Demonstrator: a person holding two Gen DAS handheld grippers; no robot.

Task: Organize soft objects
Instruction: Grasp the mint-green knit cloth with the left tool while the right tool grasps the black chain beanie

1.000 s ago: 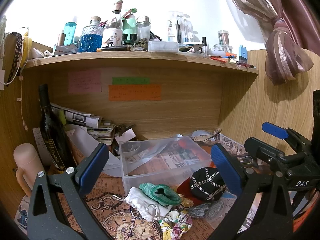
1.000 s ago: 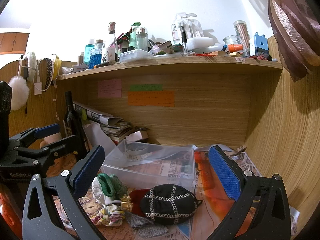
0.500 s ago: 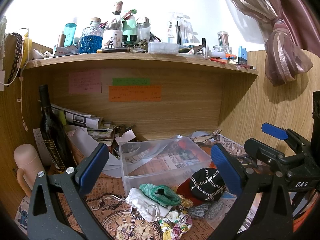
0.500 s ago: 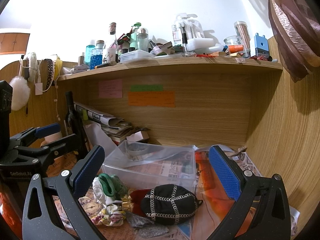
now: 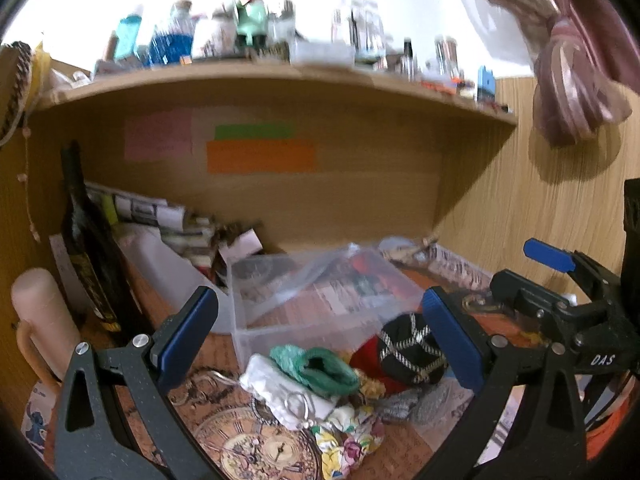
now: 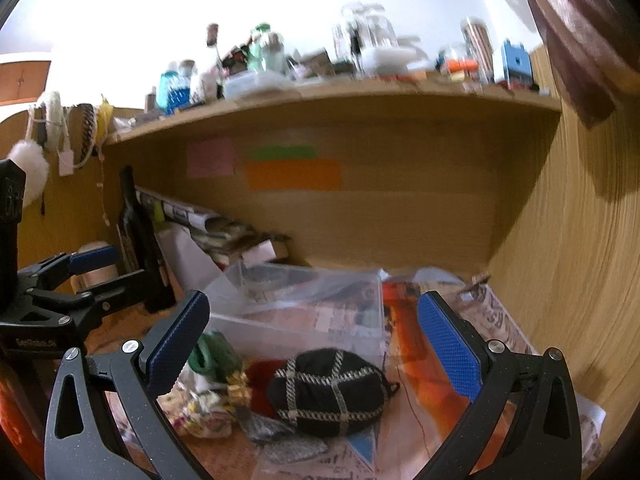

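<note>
Soft black cap with silver chain grid [image 6: 330, 392] lies on the desk [image 6: 404, 432], partly hiding a red cloth [image 6: 260, 380]; both grippers' fingers [image 5: 188, 332] [image 6: 448, 344] hover spread wide, everything blurred.

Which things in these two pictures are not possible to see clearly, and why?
- Shelf bottles: motion blur in both views, labels unreadable.
- Sticky notes: writing blurred.
- Red cloth: mostly hidden under the black cap, right view.
- Clear box contents: blurred, behind plastic.

Soft items [image 5: 320, 372] lie heaped before the bin [image 5: 320, 300]; the bottle [image 5: 90, 248] stands left of it
</note>
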